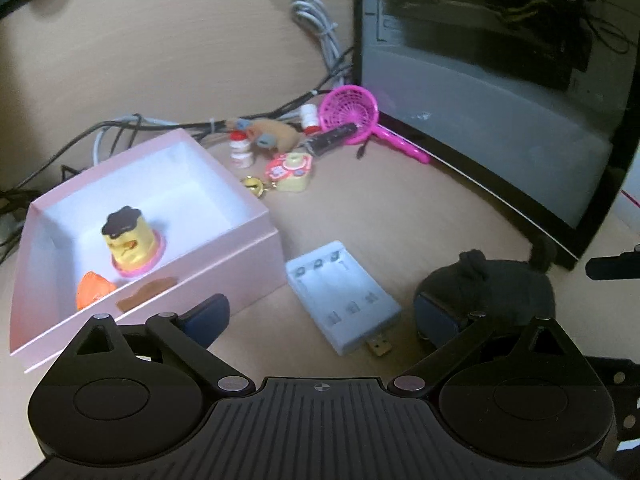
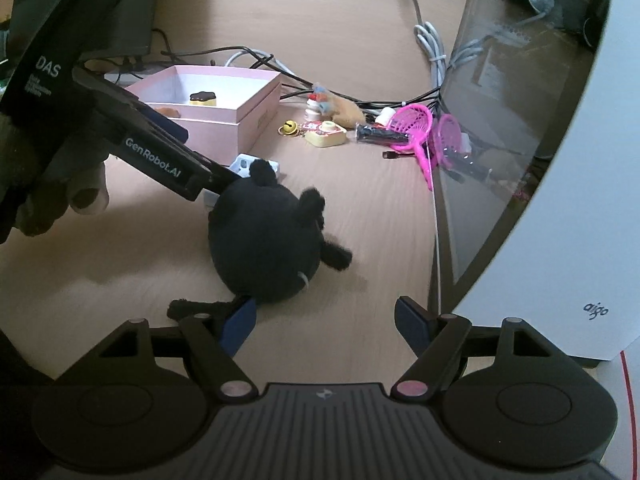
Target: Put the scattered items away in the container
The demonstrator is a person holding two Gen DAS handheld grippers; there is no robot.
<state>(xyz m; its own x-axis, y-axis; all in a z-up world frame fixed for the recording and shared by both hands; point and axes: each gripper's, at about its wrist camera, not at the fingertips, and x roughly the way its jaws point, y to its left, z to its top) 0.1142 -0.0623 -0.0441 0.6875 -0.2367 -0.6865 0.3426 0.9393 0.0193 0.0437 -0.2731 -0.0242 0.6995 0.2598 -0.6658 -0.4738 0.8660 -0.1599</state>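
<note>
Fingers of the right gripper [image 2: 324, 326] stand wide apart and hold nothing; the black plush toy [image 2: 266, 240] lies just ahead of them, and its tail touches the left finger [image 2: 239, 326]. The left gripper [image 1: 320, 312] is also spread wide with nothing clamped: one finger rests at the front wall of the pink box [image 1: 224, 264], the other is against the plush toy, and the white battery charger [image 1: 340, 296] lies on the worktop [image 1: 420, 208] between them.

Inside the box stand a yellow figure [image 1: 130, 240] and an orange piece [image 1: 93, 290]. Further away, near the glass panel [image 1: 500, 120], wait the pink net [image 1: 352, 110], small bottles [image 1: 242, 151], a bell [image 1: 253, 185] and a toy camera [image 1: 290, 167].

I think the risk is crowding: both grippers are near the same toy, so they may collide, or push the charger and the box aside. A soft round plush can also slip from a shallow grip.
</note>
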